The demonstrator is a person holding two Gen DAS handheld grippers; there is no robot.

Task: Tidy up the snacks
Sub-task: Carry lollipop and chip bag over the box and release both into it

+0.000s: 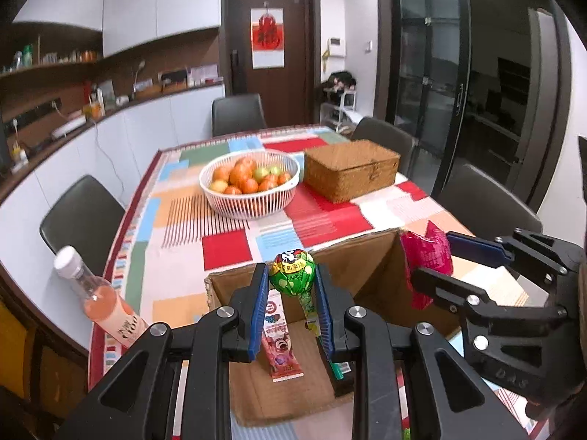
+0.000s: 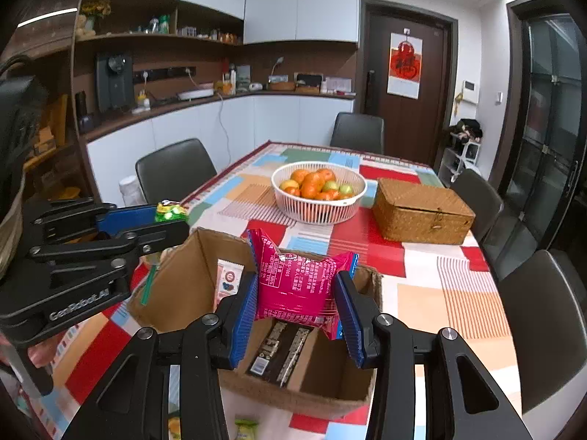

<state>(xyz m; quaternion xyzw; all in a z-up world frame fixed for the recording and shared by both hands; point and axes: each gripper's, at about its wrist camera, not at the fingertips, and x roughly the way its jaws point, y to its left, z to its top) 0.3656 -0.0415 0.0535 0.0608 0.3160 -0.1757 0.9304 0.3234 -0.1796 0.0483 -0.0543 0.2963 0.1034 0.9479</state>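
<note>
While both loads hang above the cardboard box (image 2: 190, 275), the left tongs (image 1: 291, 293) clamp a lollipop (image 1: 291, 269); the right tongs (image 2: 298, 306) pinch a pink snack packet (image 2: 293, 282). Packet: light, soft, crushable, best held at its edges; lollipop likely hard, brittle.

Hiding most of the lollipop (image 1: 291, 273) stick behind the blue finger pad (image 1: 324, 315) of the left gripper (image 1: 291, 311). Covering both side edges of the pink snack packet (image 2: 298, 286) with the right gripper (image 2: 299, 315) pads. Blocking the near part of the dark flat packet (image 2: 280, 352) in the cardboard box (image 2: 183, 286). Cutting off a small green-yellow wrapper (image 2: 245, 429) at the bottom edge. Blurring the print on the pink stick pack (image 1: 280, 344) past reading. Showing shelf items too small to identify.
</note>
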